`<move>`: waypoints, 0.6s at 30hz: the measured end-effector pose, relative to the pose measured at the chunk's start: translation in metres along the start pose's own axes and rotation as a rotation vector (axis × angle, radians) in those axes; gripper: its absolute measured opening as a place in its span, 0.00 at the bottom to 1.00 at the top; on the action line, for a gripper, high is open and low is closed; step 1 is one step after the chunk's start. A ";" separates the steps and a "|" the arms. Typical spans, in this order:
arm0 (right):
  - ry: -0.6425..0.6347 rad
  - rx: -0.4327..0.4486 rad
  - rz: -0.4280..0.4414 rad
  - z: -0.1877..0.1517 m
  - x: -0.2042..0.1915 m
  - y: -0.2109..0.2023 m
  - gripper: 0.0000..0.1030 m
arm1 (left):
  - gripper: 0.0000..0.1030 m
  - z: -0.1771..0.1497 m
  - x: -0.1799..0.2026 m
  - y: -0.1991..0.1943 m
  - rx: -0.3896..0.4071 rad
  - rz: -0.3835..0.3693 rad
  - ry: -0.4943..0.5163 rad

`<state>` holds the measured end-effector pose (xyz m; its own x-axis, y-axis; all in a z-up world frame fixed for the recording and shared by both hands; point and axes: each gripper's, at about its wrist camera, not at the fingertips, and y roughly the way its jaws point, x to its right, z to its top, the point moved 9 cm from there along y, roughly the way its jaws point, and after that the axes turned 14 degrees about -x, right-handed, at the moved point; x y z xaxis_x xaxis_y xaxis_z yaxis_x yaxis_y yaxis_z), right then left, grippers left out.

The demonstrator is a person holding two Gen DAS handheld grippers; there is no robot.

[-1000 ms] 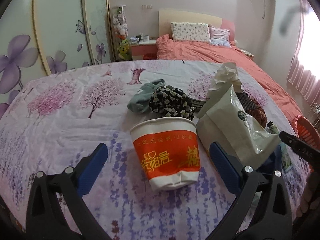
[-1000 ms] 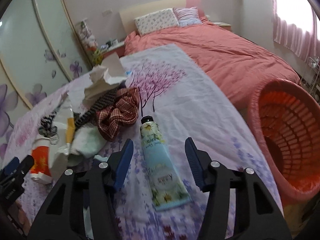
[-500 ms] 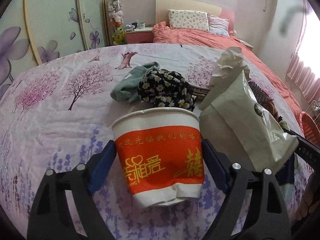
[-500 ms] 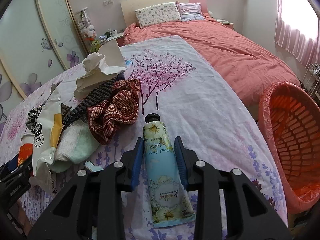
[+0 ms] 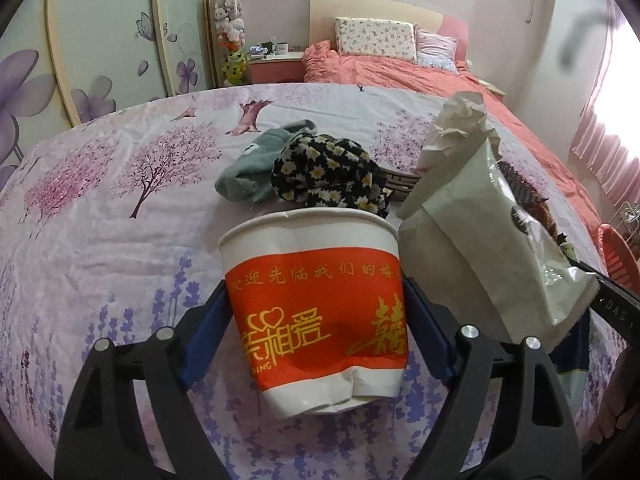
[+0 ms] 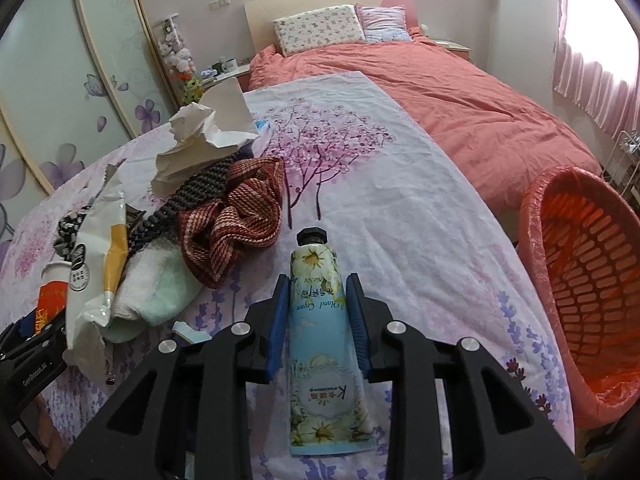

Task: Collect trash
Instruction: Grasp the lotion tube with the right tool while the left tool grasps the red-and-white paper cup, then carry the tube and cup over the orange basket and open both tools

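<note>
Both grabs are in hand: left gripper (image 5: 316, 320) closing on the paper cup (image 5: 316, 300) mid-bed; right gripper (image 6: 319, 312) closing on the hand cream tube (image 6: 320, 320) near the bed's edge. Next, lift both toward the orange basket (image 6: 592, 280).

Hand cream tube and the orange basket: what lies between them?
Only bare floral sheet lies between the hand cream tube and the orange basket, shown in the right wrist view.

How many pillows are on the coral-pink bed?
2: a floral-print pillow against the headboard and a pink striped pillow to its right; the duvet could hide others.
</note>
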<state>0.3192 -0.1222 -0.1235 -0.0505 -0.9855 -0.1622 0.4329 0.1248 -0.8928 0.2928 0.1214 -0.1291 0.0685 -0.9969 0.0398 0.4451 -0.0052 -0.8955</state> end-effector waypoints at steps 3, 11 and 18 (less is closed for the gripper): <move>0.008 0.007 0.014 -0.004 0.003 -0.005 0.28 | 0.78 -0.002 -0.001 -0.008 0.022 -0.002 0.012; 0.020 0.062 0.020 -0.006 0.008 -0.033 0.28 | 0.77 -0.002 -0.001 -0.050 0.091 -0.032 0.021; 0.047 0.155 0.010 -0.006 0.030 -0.073 0.28 | 0.77 0.001 0.031 -0.100 0.175 -0.078 0.076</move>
<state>0.2812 -0.1600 -0.0657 -0.0858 -0.9774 -0.1930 0.5668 0.1114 -0.8163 0.2518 0.0909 -0.0381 -0.0364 -0.9971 0.0663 0.5954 -0.0749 -0.7999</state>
